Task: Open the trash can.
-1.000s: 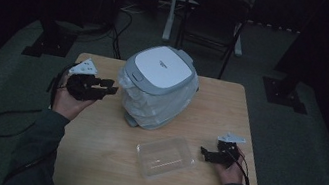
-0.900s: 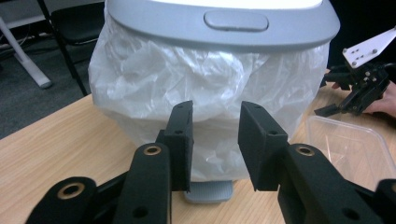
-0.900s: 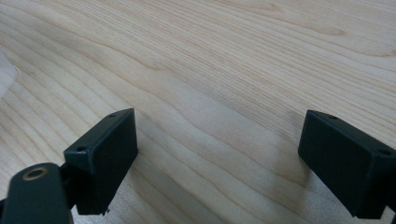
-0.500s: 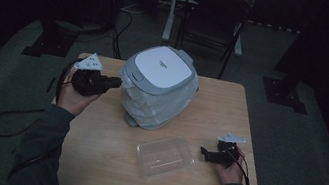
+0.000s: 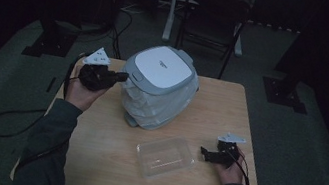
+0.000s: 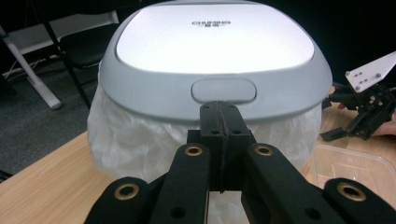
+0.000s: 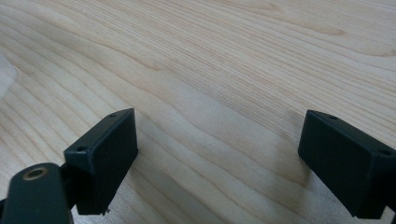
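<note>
Rice cooker (image 5: 159,84) sits upright, latch button facing the closed, empty left hand-held gripper (image 5: 124,76)

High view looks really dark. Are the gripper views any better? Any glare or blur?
High view: dim, room nearly black, table and rice cooker still readable. Left gripper view: bright, cooker's white lid nearly blown out, shut left gripper sharp. Right gripper view: evenly lit wood grain, open right gripper with slightly soft jaws.

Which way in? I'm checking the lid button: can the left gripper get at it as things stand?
Probably yes: the left gripper, jaws shut and empty, points straight at the lid button on the rice cooker, with nothing between.
</note>
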